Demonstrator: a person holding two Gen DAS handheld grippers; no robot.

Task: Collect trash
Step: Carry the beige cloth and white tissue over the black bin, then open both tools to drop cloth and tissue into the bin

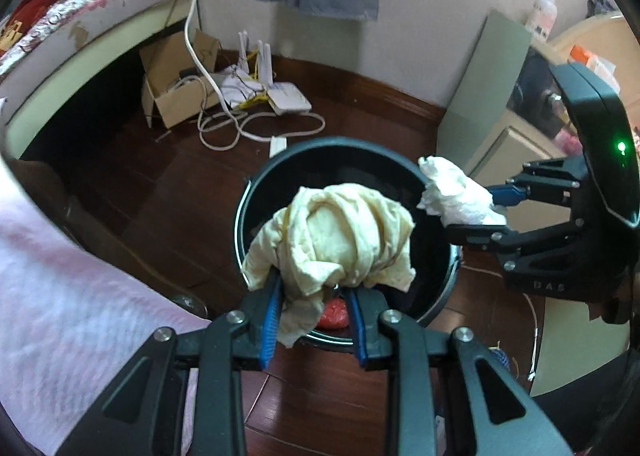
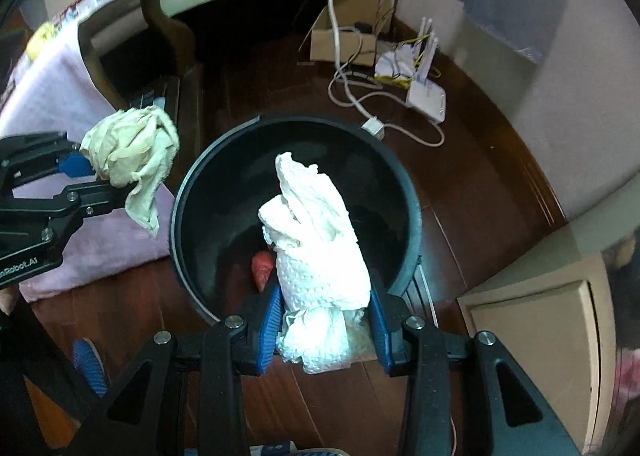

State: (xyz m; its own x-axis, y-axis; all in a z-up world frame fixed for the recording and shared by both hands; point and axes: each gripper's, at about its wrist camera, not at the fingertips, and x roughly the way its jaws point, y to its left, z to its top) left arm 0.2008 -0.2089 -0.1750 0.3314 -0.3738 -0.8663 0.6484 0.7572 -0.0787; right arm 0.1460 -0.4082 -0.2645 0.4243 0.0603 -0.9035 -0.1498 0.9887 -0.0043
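Dim, soft indoor light; the floor (image 1: pixel 320 388) shows faint sheen. Fisheye distortion bends both views, with black vignetted corners. The right wrist view is motion-blurred toward its right edge.

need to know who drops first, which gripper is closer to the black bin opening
Right, as far as the views show. The right gripper holds the white paper wad over the black bin. The left gripper holds the yellowish cloth beside the rim.
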